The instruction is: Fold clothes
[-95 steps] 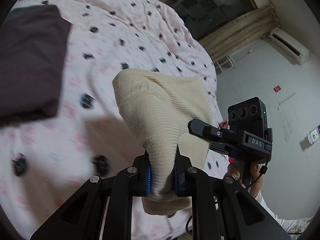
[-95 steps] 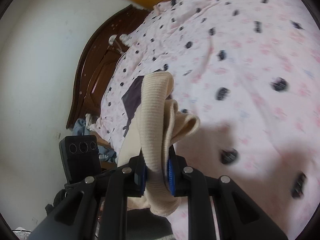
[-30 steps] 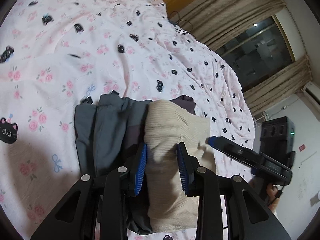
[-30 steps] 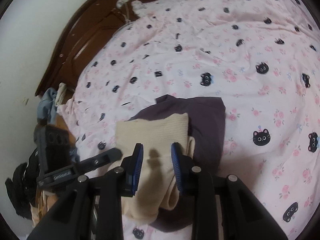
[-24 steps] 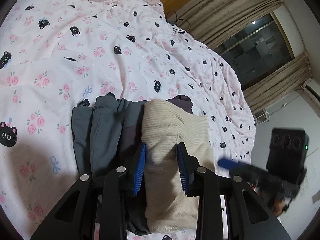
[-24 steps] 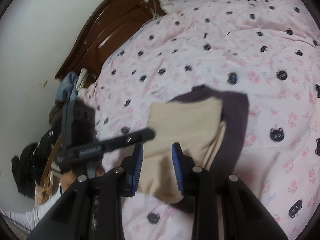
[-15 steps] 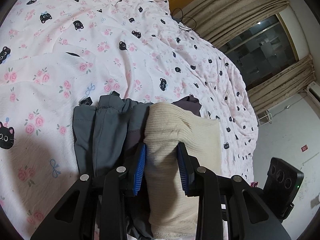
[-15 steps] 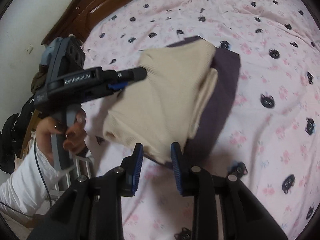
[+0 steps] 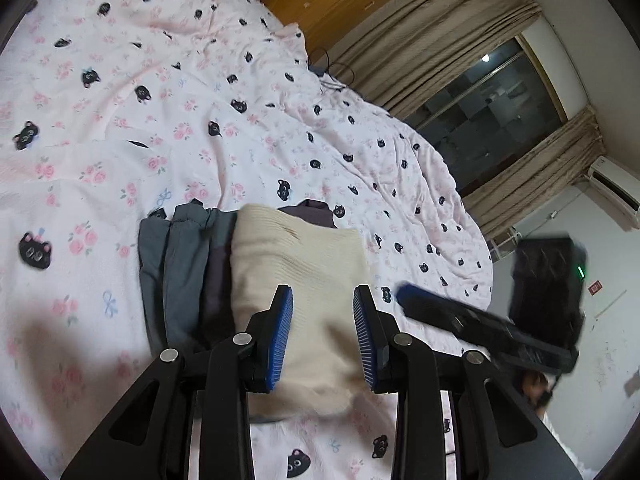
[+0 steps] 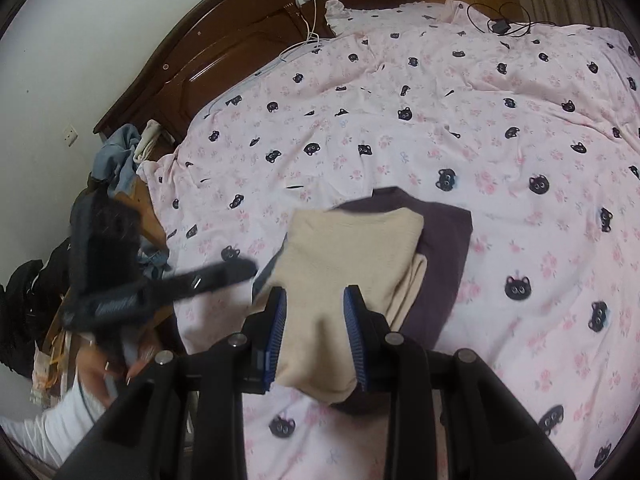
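A folded cream ribbed garment (image 9: pixel 304 280) (image 10: pixel 352 256) lies on top of a stack of folded clothes on the bed. Under it are a dark purple garment (image 10: pixel 444 248) (image 9: pixel 310 211) and grey folded clothes (image 9: pixel 176 264). My left gripper (image 9: pixel 323 300) hovers open over the cream garment's near edge, holding nothing. My right gripper (image 10: pixel 314 300) is also open above the same garment, with nothing between its blue pads. Each gripper shows blurred in the other's view: the right one (image 9: pixel 476 328) and the left one (image 10: pixel 168 284).
The bed has a pink quilt with black cat faces (image 9: pixel 120 128) (image 10: pixel 520 160). A dark wooden headboard (image 10: pixel 224 48) stands behind it, with clothes piled beside it (image 10: pixel 116 160). Curtains and a dark window (image 9: pixel 492 112) are at the far side. A black cable (image 10: pixel 500 24) lies on the quilt.
Both grippers let go of the cream garment, which now lies flat on the stack. Both have pulled back a little and stand open; the right gripper swung back beside the left.
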Tool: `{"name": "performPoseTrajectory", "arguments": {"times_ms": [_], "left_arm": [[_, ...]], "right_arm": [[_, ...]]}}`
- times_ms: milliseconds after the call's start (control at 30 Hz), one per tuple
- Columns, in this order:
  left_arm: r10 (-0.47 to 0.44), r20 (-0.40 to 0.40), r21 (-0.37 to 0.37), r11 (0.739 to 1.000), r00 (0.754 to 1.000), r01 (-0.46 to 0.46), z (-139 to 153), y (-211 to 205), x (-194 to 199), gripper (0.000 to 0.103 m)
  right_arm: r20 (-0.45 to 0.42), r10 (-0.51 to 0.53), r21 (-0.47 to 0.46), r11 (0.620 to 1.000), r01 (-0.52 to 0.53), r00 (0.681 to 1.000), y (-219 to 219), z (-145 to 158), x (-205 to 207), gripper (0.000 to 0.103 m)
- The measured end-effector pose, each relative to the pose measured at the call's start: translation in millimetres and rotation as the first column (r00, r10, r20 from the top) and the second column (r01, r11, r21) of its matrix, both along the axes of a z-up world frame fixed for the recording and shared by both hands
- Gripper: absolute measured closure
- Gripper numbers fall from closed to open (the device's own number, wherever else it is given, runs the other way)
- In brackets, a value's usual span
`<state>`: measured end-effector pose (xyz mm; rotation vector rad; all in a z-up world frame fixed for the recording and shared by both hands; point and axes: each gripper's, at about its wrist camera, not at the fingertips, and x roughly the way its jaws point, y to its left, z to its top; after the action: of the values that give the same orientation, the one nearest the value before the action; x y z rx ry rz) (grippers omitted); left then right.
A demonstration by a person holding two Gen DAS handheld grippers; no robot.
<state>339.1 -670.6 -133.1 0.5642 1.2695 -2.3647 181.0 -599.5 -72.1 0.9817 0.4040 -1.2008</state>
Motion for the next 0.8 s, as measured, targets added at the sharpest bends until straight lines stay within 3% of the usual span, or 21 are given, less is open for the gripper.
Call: {"name": "performPoseTrajectory", "arguments": {"times_ms": [233, 400, 800], "left_arm": [[-0.011, 0.002, 0.088, 0.996, 1.0, 0.011, -26.4, 6.0, -0.1, 0.077], [-0.027, 0.047, 0.098, 0.995, 0.999, 0.023, -43.0, 12.1, -9.1, 0.077], [-0.037, -0.007, 0.061, 0.997, 0.999, 0.037, -24.1, 42.1, 4.3, 0.077]], "right_arm": [[0.012, -0.053, 0.108, 0.993, 0.052, 0.999, -35.2, -37.4, -6.5, 0.071], [0.044, -0.094, 0.146, 0.985, 0.087, 0.995, -36.4, -58.0, -20.7, 0.073], [0.022, -0.05, 0.066, 0.997, 0.049, 0.998, -21.5, -30.6, -15.4, 0.071]]}}
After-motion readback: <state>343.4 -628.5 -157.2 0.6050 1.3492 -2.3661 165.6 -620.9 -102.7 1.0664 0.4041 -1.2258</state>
